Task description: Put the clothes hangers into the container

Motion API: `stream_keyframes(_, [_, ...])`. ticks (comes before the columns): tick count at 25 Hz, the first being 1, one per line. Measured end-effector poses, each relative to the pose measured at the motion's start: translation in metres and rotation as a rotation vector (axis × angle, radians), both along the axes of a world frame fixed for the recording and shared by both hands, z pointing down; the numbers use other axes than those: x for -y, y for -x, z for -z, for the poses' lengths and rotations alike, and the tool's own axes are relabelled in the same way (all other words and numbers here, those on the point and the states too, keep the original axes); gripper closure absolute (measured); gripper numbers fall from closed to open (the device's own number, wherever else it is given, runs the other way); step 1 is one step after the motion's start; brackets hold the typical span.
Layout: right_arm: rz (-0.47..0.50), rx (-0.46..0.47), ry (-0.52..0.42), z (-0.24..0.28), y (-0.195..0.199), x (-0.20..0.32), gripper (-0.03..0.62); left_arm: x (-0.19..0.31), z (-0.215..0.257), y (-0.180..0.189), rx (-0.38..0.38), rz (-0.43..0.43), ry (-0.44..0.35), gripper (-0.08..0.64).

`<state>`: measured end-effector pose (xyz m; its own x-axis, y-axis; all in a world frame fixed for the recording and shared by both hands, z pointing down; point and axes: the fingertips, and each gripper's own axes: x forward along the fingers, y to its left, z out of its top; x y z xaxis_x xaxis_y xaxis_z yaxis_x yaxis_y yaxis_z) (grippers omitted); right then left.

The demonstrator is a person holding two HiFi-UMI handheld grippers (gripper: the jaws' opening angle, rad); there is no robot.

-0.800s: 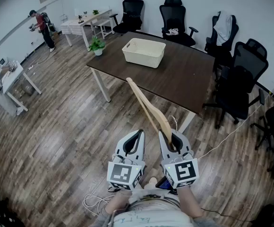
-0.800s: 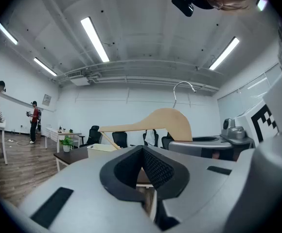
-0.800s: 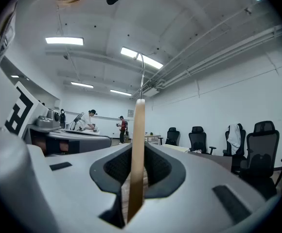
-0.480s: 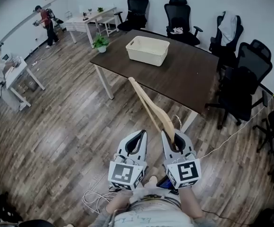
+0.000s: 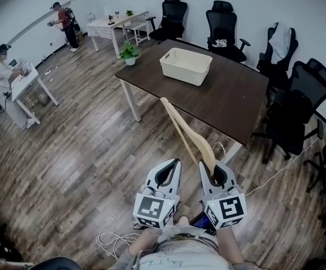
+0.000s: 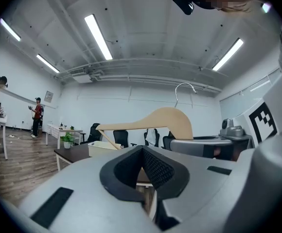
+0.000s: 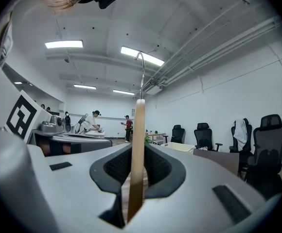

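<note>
A cream plastic basket (image 5: 186, 66) stands on the dark brown table (image 5: 230, 97) ahead of me; it also shows small in the right gripper view (image 7: 182, 147). My right gripper (image 5: 215, 165) is shut on a wooden clothes hanger (image 5: 185, 129), held edge-on between its pads (image 7: 138, 149), with the metal hook pointing up. One arm of the hanger slants toward the table's near edge. My left gripper (image 5: 175, 162) hangs just left of the right one. It is shut with nothing in it, and the hanger (image 6: 165, 121) shows beside it.
Black office chairs (image 5: 291, 103) ring the table's far and right sides. A potted plant (image 5: 130, 52) sits by the table's left corner. White desks and two people (image 5: 3, 66) are at far left. A white cable (image 5: 109, 238) lies on the wood floor near my feet.
The table and basket have slid right and lower in the head view and look nearer. Both grippers keep their pose, and the hanger stays in the right one.
</note>
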<state>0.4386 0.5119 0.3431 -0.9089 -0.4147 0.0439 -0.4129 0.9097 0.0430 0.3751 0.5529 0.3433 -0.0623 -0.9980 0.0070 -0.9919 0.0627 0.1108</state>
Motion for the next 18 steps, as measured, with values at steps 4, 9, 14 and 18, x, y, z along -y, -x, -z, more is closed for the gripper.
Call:
stream_keyframes(4, [-0.002,0.02,0.017,0.002,0.019,0.012,0.534,0.016,0.002,0.02,-0.01,-0.03,-0.019,0.549])
stream_keyframes(9, [-0.012,0.021,0.018,0.006,0.052,0.028,0.534,0.037,0.008,0.046,-0.011,-0.087,-0.034,0.549])
stream_keyframes(14, [-0.031,0.014,0.025,0.0,0.086,0.043,0.534,0.056,0.004,0.08,-0.012,-0.115,-0.03,0.549])
stream_keyframes(18, [-0.041,0.009,0.023,-0.006,0.109,0.053,0.534,0.067,-0.001,0.106,-0.016,-0.129,-0.027,0.549])
